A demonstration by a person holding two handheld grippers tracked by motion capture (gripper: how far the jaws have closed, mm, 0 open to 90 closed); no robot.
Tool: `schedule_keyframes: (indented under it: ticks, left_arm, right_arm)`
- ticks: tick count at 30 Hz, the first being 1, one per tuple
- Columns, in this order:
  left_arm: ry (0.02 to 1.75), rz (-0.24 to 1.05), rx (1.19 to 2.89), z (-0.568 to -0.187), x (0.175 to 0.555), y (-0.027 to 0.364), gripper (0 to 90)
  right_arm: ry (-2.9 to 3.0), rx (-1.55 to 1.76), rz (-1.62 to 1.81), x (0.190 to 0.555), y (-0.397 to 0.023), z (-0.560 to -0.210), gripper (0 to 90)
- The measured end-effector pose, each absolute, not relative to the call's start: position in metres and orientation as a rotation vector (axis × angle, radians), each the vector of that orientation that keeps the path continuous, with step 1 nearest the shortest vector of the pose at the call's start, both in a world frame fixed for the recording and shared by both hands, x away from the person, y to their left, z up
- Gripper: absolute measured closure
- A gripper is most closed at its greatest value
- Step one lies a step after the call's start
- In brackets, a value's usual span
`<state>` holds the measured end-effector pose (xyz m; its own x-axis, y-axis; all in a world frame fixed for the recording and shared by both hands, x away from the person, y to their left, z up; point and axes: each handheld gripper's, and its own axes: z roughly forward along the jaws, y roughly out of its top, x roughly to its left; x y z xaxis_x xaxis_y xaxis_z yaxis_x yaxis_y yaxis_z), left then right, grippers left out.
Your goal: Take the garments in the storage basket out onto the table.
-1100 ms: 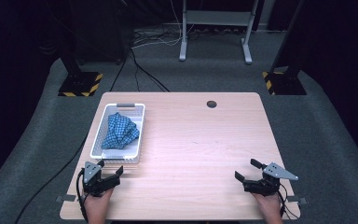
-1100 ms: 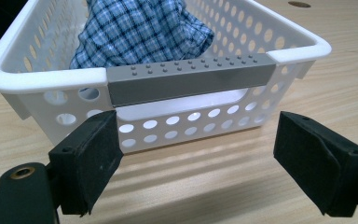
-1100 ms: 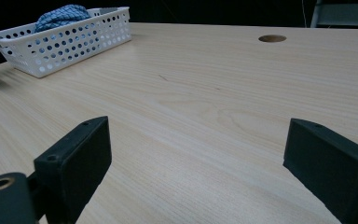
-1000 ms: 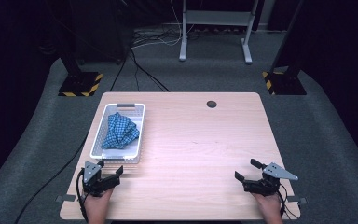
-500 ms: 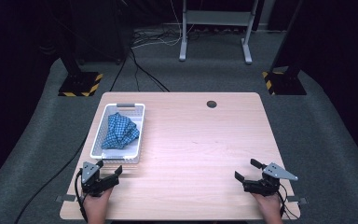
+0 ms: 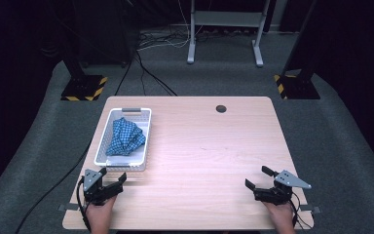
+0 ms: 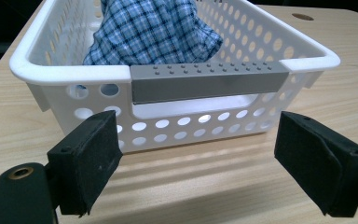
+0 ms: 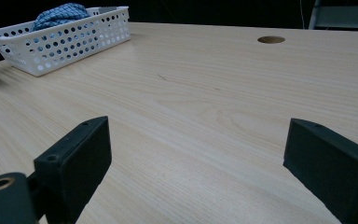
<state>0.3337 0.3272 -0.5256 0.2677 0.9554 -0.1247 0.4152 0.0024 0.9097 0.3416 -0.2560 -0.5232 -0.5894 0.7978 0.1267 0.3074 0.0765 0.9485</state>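
A white perforated basket (image 6: 147,130) sits on the desk (image 6: 209,146), and inside it lies a crumpled blue checked cloth (image 6: 124,136). Just short of the basket's grey handle (image 7: 205,81) rests the left tool (image 6: 112,181), jaws apart and empty. Well away from the basket, the right tool (image 6: 262,178) rests open too. The cloth looks soft, light and floppy; I'd pinch a raised fold.

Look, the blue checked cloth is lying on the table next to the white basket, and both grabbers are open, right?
Not quite. The blue checked cloth is inside the white basket, not beside it on the table; the high view shows this. The rest holds: the left gripper and the right gripper are both open.
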Motion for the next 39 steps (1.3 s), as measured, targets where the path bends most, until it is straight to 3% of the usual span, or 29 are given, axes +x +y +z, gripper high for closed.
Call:
schedule_keyframes:
  ticks: [39]
  left_arm:
    - [1.290, 0.765, 1.542, -0.490, 0.320, 0.333, 13.2]
  right_arm:
    - [1.932, 1.080, 1.537, 0.341, -0.256, -0.523, 6.5]
